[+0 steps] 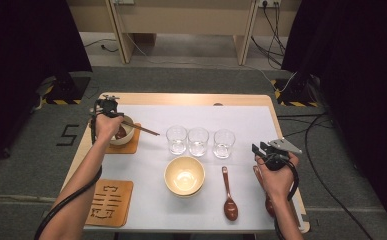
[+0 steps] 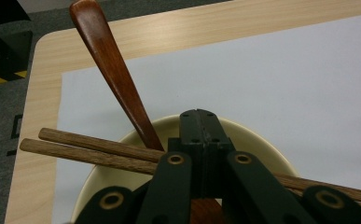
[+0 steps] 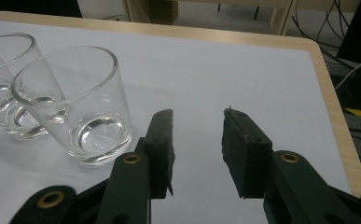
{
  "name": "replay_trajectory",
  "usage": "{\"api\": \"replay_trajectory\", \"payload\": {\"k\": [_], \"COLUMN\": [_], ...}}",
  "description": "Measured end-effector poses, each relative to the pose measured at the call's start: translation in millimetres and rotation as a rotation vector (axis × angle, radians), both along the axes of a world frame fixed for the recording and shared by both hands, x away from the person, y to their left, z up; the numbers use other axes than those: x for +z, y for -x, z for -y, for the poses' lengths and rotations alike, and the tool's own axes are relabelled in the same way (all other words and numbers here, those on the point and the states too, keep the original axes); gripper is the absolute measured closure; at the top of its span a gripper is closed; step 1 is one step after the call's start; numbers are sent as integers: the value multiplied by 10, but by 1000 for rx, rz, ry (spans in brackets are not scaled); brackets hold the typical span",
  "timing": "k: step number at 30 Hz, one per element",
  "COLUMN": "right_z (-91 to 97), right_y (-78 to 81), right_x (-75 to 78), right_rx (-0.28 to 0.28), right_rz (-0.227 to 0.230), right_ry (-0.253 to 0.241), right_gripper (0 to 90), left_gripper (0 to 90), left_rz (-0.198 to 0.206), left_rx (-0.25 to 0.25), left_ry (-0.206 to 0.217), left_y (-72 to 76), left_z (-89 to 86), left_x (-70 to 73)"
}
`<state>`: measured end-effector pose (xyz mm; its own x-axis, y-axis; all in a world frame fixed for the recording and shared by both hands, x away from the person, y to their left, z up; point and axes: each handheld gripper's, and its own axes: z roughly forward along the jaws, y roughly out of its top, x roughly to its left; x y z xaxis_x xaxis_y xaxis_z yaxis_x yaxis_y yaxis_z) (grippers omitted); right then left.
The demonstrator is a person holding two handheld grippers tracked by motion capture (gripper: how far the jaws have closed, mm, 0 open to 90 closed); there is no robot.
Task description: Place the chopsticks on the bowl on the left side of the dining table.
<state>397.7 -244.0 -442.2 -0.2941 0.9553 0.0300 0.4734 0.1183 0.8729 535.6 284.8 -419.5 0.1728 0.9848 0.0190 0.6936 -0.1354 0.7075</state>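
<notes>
L gripper [image 2: 199,126] over bowl [image 2: 257,140], shut.

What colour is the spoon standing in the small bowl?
Reddish-brown spoon, clearest in the left gripper view.

Both forearms were bare, no sleeves. The left black two-jaw gripper [image 1: 107,106] had a thick black cable trailing back along the arm. Up close its black plastic jaws carried brass-coloured ringed pivots and tiny screws near the tips. The right black two-jaw gripper [image 1: 259,148] wore a grey three-cornered plate on top, with its own black cable looping by the wrist. Its pads [image 3: 245,151] were flat, dark and a bit scuffed.
</notes>
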Motion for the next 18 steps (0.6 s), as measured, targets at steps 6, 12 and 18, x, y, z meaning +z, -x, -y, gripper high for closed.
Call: {"api": "replay_trajectory", "payload": {"k": [6,12,18], "right_z": [2,4,6], "right_y": [0,-3,-4], "right_x": [-1,-4,-2], "right_rx": [-1,-2,-3], "right_rz": [-3,-3,-2], "right_ry": [-1,0,0], "right_gripper": [639,640,640], "left_gripper": [890,890,890], "left_rz": [-20,-41,-58], "left_rx": [8,12,16], "left_ry": [-15,-26,-37], "left_y": [11,49,81], "left_z": [-20,-40,-52], "left_x": [-16,-37,-56]}}
